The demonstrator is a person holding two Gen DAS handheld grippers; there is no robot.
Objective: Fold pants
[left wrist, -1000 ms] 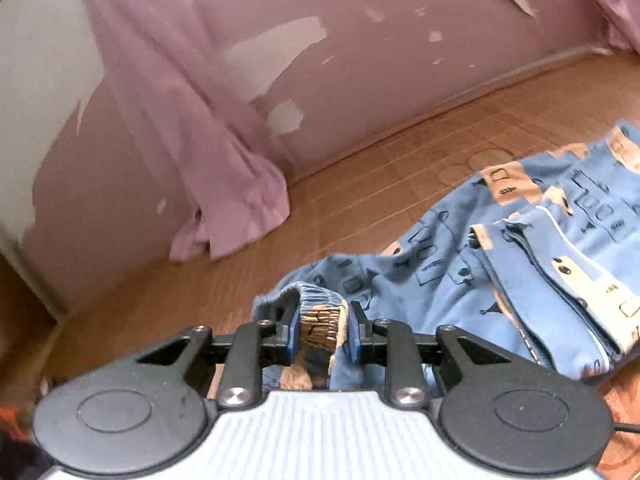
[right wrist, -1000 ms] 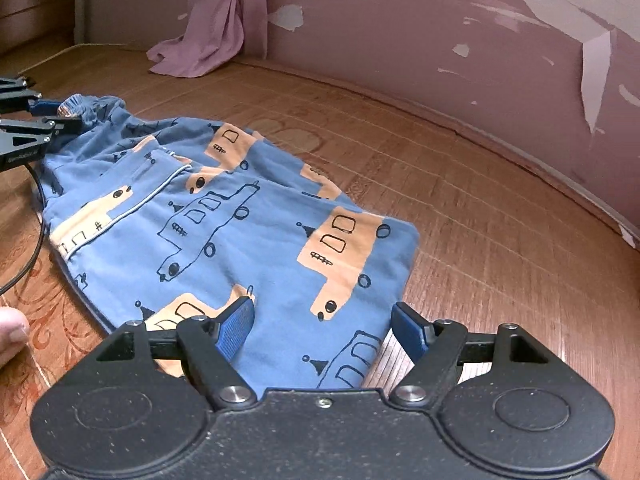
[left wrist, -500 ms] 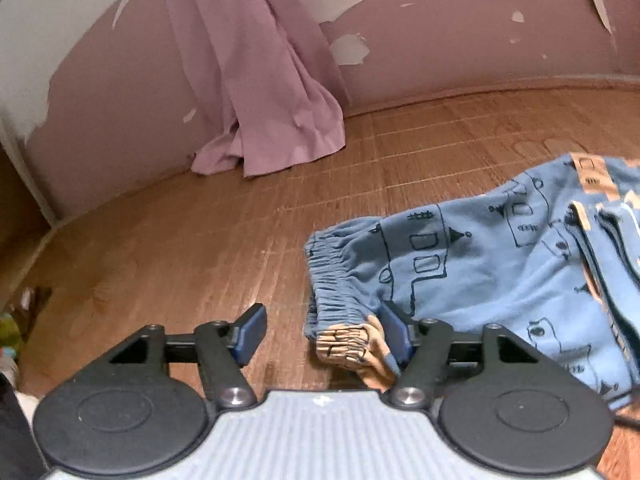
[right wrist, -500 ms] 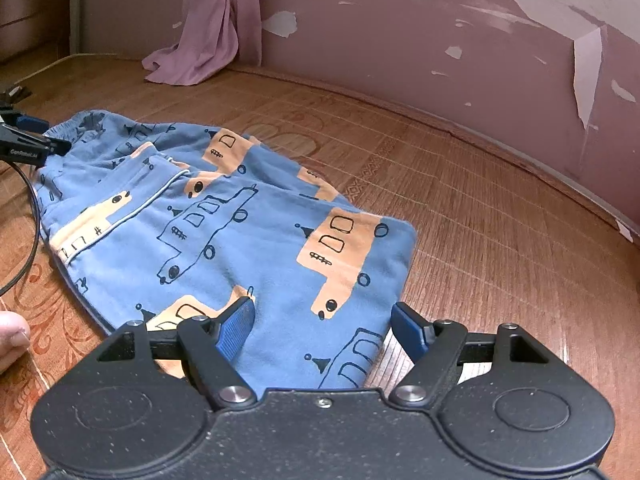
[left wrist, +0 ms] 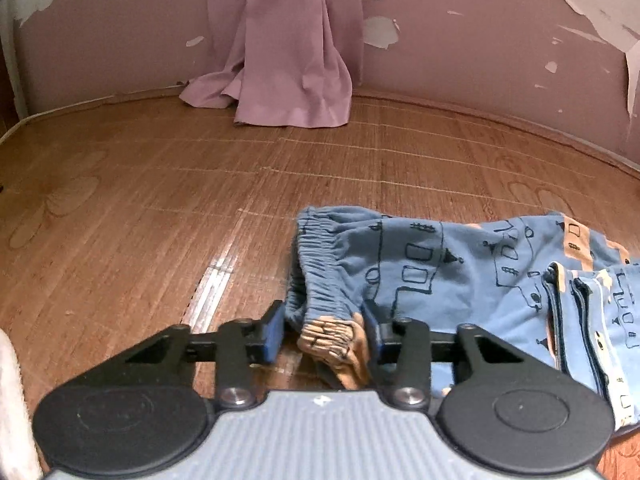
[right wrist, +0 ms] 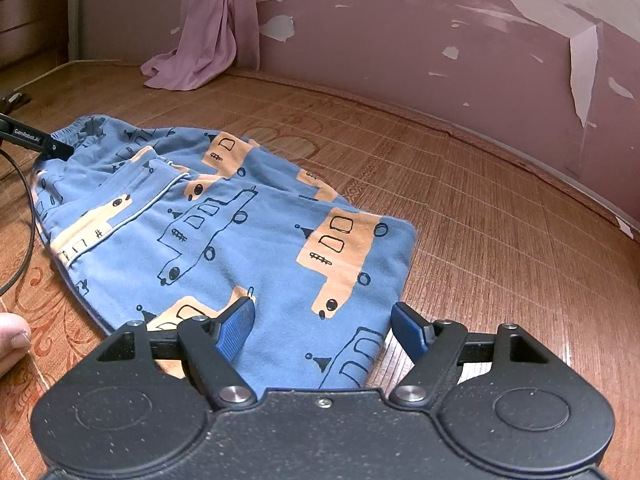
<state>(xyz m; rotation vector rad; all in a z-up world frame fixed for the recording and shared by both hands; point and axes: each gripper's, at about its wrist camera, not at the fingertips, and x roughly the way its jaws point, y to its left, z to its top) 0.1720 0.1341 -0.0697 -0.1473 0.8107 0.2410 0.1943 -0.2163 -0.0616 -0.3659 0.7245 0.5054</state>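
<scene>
— Where are the pants (right wrist: 224, 216) lying?

— Flat on the mat (right wrist: 480, 208), already doubled into a thick blue pad, the waistband (left wrist: 320, 280) end pointing toward the curtain (left wrist: 288, 60) by the wall (right wrist: 400, 40).

— Why is the left tongs (left wrist: 324, 330) sitting right at that band?

— I'm guessing it is lining up for a grip. Its jaws are standing apart on either side of the bunched orange corner of the band, with a gap on the left side, so nothing is being squeezed. That gathered corner is the thickest bit, so it makes a sure handle for lifting all the layers at once.

— And the right tongs (right wrist: 324, 330)?

— Waiting at the opposite end, jaws wide apart, one blue pad (right wrist: 236, 326) resting over the cloth, the other out past the cloth's edge, above the mat. Holding both ends would keep the pad from sliding while it is being folded over.

— Whose finger (right wrist: 12, 338) is that at the left edge?

— The person's, just touching the mat, well apart from the cloth. There's a black cable (right wrist: 24, 240) looping near that side too; it could be snagging if the fold is swinging that way.
</scene>
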